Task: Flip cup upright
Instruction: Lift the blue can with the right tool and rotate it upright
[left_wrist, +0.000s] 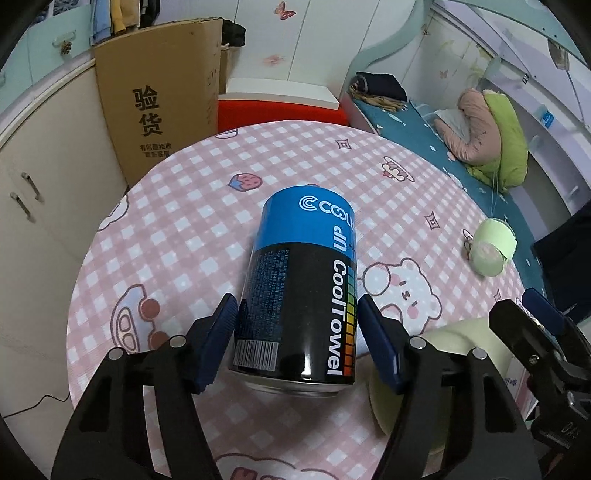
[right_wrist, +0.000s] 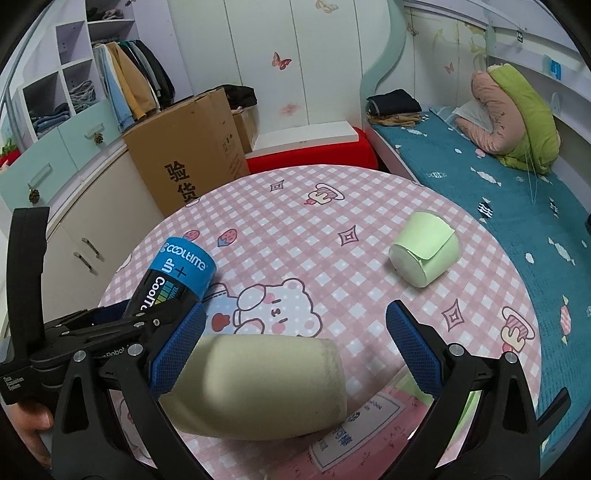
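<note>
Looking down the right gripper (right_wrist: 295, 314), I see its two fingers spread wide apart, holding nothing. The cream cup (right_wrist: 258, 380) lies on its side between them, on the pink table (right_wrist: 295, 221). It sits close to the finger on the left side of the picture. I cannot tell if they touch.

I think this is the cup I must stand up. It looks light and a bit soft, with a dull skin that should not slip much. It is round, so it may roll away if I bump it. I would take hold across the middle of its body and squeeze gently, so it does not squash.

My left gripper (left_wrist: 295, 301) is open too. Its fingers sit on both sides of a blue and black can (left_wrist: 299, 295) that also lies down. They are just beside the can, not pressing it. The can looks hard and shiny, so it could slide.

A green cup (right_wrist: 424, 254) lies tipped over farther back, well apart from both grippers.
</note>
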